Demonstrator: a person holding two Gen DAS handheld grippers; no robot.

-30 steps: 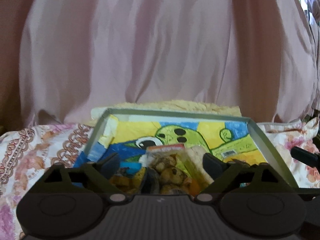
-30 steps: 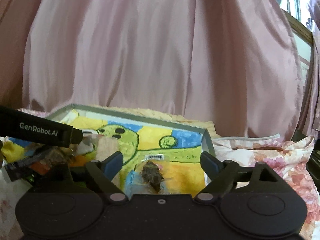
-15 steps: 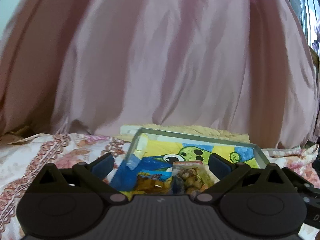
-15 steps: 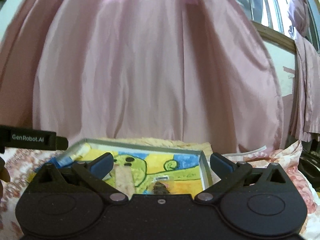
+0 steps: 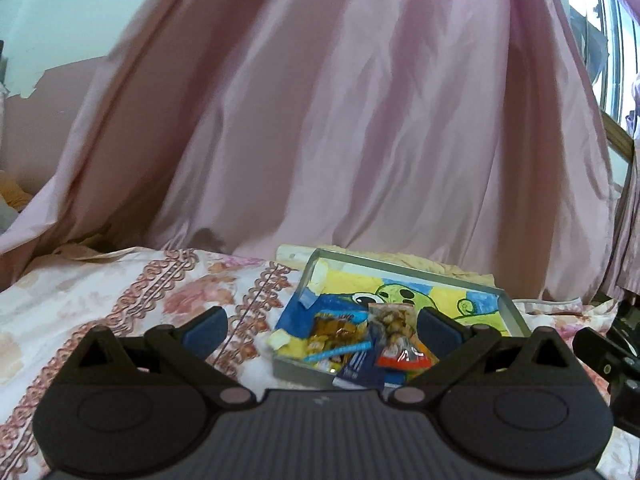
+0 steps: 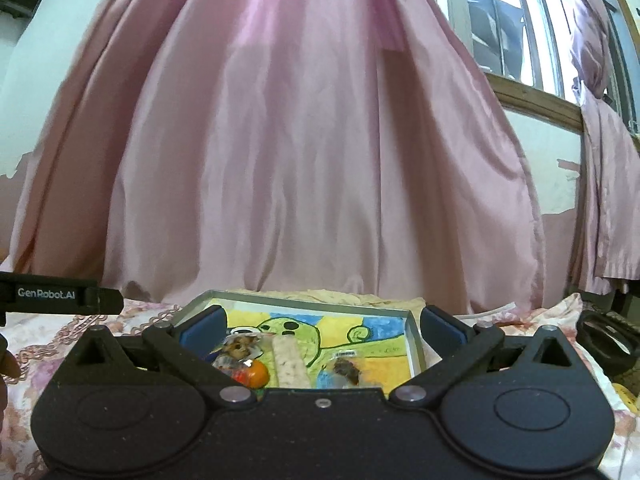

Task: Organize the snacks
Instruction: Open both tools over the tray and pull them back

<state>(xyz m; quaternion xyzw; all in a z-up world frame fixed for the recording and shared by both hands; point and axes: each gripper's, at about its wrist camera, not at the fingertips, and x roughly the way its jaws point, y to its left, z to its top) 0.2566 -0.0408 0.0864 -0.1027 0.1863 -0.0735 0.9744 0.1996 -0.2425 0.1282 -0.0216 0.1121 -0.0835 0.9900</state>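
From my left side, my left gripper (image 5: 320,326) is wide open and holds nothing above the snack packets (image 5: 360,340) piled in the tray (image 5: 400,270), and from my right side, my right gripper (image 6: 322,326) is open and empty too, over the same tray (image 6: 312,300) on the flowery sheet (image 6: 560,312).

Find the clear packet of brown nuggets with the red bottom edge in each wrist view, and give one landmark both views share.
Left wrist: the nugget packet lies at the tray's near end, right of centre, just inside the right finger.
Right wrist: the same packet sits low and left of centre, by the left finger, beside a pale long bar.
Shared landmark: the green cartoon figure painted on the tray floor.
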